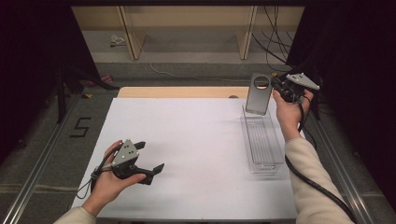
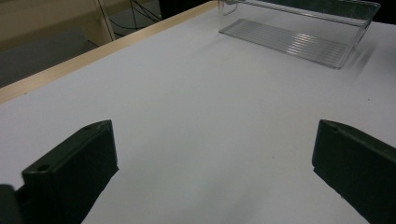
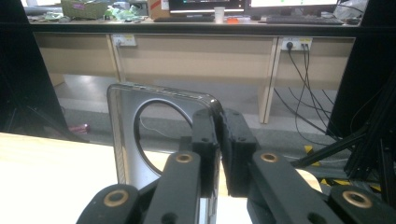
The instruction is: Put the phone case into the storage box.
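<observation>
White table fills centre frame in the high view; a clear plastic tray sits at its right edge, long side running toward the top of frame. Above the tray's far end, upper right, a grey metal plate with a round hole hangs upright, its top corner pinched between the closed jaws of the right gripper. Lower left, the left gripper hovers over bare table, jaws spread wide, nothing between them, well apart from the plate.
</observation>
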The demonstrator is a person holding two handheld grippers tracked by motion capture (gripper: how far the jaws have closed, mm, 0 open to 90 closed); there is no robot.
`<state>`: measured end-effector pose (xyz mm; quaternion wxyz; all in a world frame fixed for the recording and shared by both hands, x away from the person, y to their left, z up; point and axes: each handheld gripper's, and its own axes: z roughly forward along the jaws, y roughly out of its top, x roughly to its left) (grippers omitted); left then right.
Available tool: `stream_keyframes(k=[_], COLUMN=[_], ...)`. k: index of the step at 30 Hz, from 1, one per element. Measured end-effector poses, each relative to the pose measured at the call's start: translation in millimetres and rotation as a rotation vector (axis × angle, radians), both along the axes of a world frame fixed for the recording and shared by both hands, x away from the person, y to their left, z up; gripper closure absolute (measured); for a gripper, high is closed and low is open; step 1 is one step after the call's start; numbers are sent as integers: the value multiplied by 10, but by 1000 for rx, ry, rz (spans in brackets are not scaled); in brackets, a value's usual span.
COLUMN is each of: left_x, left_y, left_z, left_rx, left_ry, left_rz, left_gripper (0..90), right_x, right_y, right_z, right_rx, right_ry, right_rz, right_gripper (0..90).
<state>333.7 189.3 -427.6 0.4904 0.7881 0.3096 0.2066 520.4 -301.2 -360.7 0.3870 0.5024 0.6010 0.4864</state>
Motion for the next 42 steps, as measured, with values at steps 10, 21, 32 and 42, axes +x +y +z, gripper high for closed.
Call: stream_keyframes(k=[10, 21, 32, 42], left_x=[0, 3, -1, 0], left_y=[0, 1, 0, 5], left_z=[-2, -5, -1, -2], left_rx=[1, 2, 2, -2], left_ry=[1, 3, 0, 1], left_rz=[1, 0, 0, 4], left_gripper=[0, 0, 0, 0], right_x=[7, 44, 50, 76], right_y=[0, 29, 6, 19], right_z=[-12, -23, -31, -51], right_rx=[-3, -3, -2, -3], right_ry=[2, 4, 4, 9], right_rz=[3, 6, -2, -2], right_gripper=[852, 852, 852, 852])
